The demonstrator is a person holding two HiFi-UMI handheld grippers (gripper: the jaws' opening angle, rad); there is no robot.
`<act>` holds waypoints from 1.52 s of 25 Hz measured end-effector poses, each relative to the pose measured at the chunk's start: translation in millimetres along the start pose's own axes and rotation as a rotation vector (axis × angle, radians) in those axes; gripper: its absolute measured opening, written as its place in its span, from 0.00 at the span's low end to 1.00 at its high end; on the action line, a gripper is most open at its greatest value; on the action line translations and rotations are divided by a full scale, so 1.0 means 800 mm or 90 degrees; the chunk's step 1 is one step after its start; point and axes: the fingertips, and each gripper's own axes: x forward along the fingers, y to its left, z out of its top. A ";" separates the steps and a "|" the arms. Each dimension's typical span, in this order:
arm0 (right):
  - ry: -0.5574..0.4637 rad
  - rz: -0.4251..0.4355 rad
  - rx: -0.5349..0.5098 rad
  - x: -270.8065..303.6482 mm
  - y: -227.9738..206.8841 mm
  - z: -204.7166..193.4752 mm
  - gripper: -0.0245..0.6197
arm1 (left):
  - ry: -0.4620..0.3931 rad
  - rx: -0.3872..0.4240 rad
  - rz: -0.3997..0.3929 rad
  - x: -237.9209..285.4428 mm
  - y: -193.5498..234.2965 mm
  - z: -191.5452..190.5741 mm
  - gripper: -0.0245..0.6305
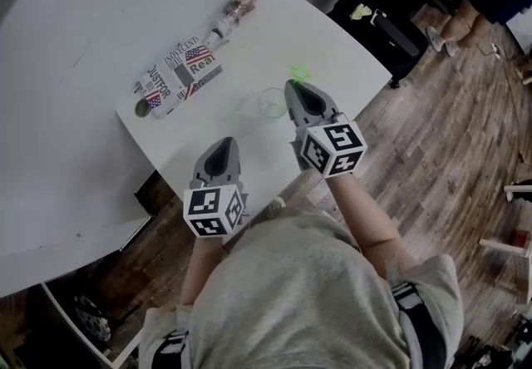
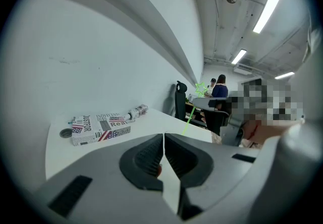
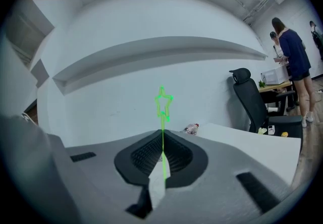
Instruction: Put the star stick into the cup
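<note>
My right gripper (image 1: 293,86) is shut on the thin green star stick, and its star (image 1: 299,73) sticks out past the jaw tips over the white table (image 1: 100,18). In the right gripper view the stick (image 3: 162,142) runs up between the closed jaws and the star (image 3: 163,101) stands upright above them. A clear cup (image 1: 271,103) stands on the table just left of the right gripper. My left gripper (image 1: 223,145) hovers nearer the table's front edge, shut, with nothing held. In the left gripper view the star (image 2: 201,88) shows to the right, above the closed jaws (image 2: 164,135).
A newspaper-print box (image 1: 179,76) lies at the back left with a small dark cap (image 1: 142,109) beside it. A bottle (image 1: 234,12) lies behind the box. The table's right edge drops to a wooden floor (image 1: 449,151). A black office chair (image 3: 250,102) and people are beyond.
</note>
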 end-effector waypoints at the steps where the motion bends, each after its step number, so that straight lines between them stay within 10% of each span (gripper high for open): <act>1: 0.005 -0.001 0.005 0.002 -0.001 -0.006 0.04 | 0.001 0.000 0.000 0.001 0.001 0.000 0.06; 30: 0.065 -0.083 0.041 -0.014 -0.053 -0.081 0.07 | 0.001 0.012 -0.022 0.000 -0.027 -0.008 0.06; 38: 0.089 -0.087 0.047 -0.035 -0.052 -0.101 0.24 | 0.000 0.008 -0.021 -0.017 -0.032 -0.014 0.06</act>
